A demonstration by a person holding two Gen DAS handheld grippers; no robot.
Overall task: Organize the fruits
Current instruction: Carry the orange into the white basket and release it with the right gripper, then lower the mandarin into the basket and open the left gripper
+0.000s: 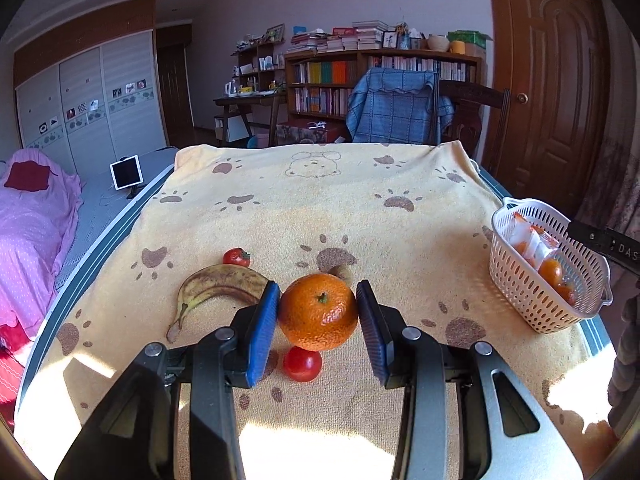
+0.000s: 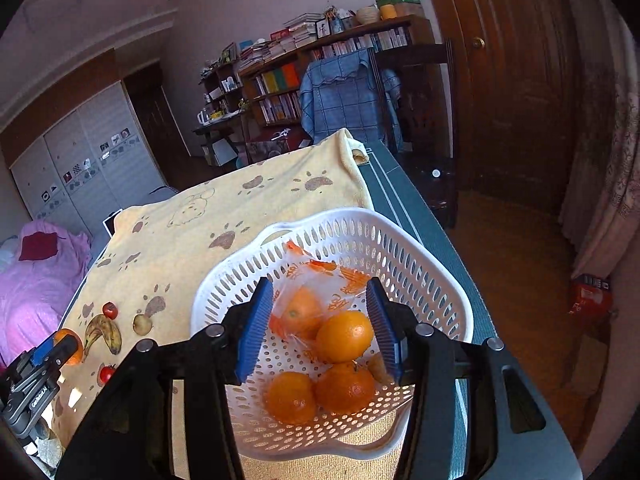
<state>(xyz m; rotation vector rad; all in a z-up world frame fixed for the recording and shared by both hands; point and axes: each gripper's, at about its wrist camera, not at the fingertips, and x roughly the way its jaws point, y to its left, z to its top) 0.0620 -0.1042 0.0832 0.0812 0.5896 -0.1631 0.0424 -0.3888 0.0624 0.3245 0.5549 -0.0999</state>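
Observation:
My left gripper [image 1: 318, 312] is shut on an orange mandarin [image 1: 318, 312] and holds it above the yellow paw-print towel [image 1: 360, 208]. Under it lies a red tomato [image 1: 303, 364]. A spotted banana [image 1: 216, 284] lies to the left, another tomato [image 1: 236, 257] behind it, and a small brownish fruit [image 1: 343, 273] peeks out behind the mandarin. My right gripper [image 2: 318, 326] is open over the white basket [image 2: 424, 264], which holds loose oranges [image 2: 344, 336] and a plastic bag of oranges [image 2: 316, 292]. The basket also shows in the left wrist view [image 1: 520, 280].
The towel covers a table whose green edge [image 2: 396, 188] runs along the right. A blanket-draped chair [image 1: 396, 108] and bookshelves stand beyond the far edge. A bed with a pink cover [image 1: 28, 232] is at the left. A wooden door [image 1: 548, 80] is at the right.

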